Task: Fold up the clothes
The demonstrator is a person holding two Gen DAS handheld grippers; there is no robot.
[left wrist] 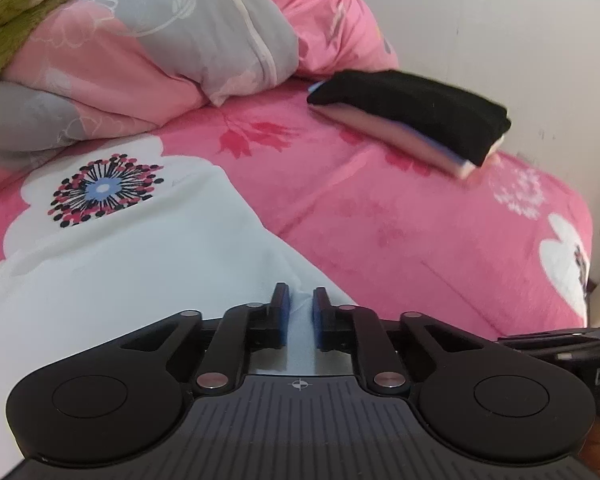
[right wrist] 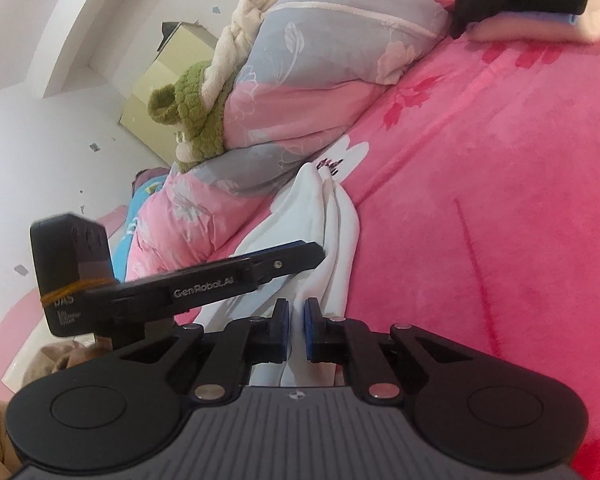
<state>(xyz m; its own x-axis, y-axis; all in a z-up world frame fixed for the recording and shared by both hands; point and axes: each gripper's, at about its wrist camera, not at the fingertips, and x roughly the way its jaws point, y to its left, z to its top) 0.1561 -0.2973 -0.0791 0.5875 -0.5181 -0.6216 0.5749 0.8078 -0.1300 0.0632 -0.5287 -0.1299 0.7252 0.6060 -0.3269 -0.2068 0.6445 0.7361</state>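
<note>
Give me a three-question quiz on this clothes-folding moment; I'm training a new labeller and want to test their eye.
1. True or false: the pile of folded clothes has a black garment on top.
2. What are the left gripper and the right gripper each pinching? A) the white garment B) the quilt C) nothing
3. Fill in: the green plush toy lies against the ____ at the head of the bed.

Key: 1 true; 2 A, both are shut on the white fabric; 3 quilt.
</note>
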